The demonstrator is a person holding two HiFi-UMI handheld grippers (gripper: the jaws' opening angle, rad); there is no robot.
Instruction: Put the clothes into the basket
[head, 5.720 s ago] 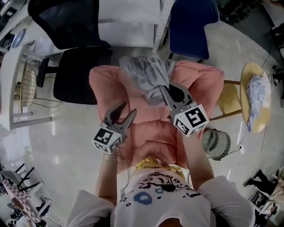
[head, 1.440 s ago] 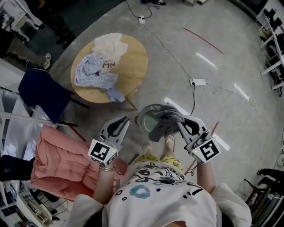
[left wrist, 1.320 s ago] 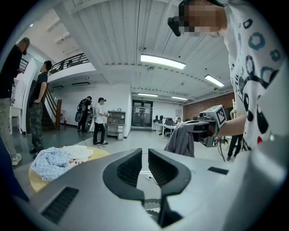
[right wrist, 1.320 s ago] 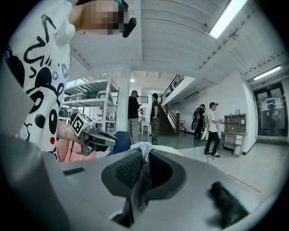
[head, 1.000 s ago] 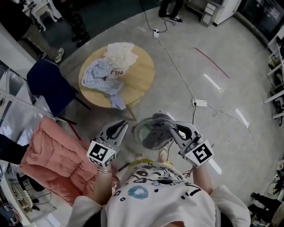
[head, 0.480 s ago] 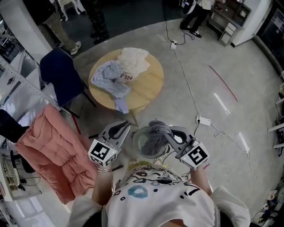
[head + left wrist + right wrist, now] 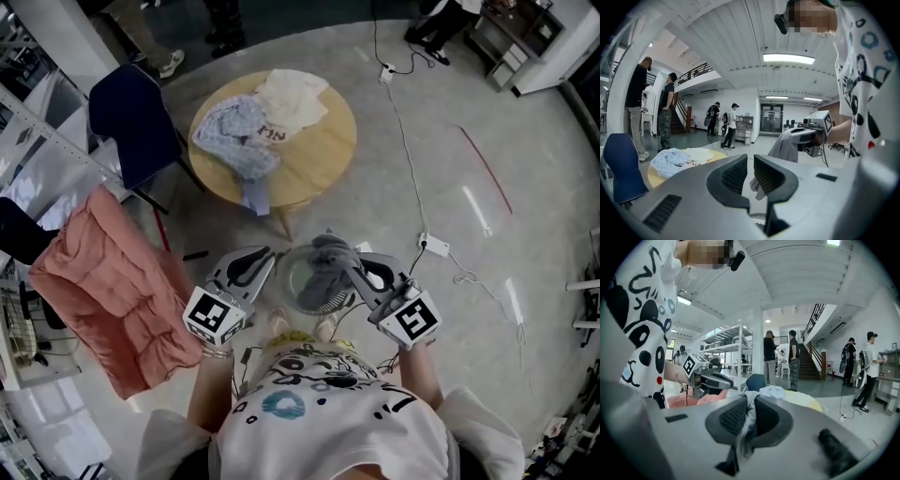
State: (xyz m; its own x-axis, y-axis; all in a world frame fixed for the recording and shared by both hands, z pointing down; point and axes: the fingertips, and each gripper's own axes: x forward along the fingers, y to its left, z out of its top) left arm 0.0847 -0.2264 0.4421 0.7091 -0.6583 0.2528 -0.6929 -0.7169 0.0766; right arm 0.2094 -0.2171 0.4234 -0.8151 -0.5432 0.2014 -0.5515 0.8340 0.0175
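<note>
right gripper point(image 7: 351, 266): clamped down on the grey garment point(image 7: 328, 261); cloth pinched right between the pads
left gripper point(image 7: 264, 254): jaws at a narrow slit; nothing in there; parked just beside the basket's left rim
wire basket point(image 7: 284, 278): on the floor; grey garment hangs over it
round table point(image 7: 323, 161): further out; pale blue piece point(image 7: 232, 139) and cream piece point(image 7: 292, 94) heaped on it, touching

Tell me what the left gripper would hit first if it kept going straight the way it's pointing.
Most likely the grey garment hanging from the right gripper. Its lower end shows straight ahead of the left gripper, above the round mesh basket. Depth is hard to judge, so treat this as a guess.
</note>
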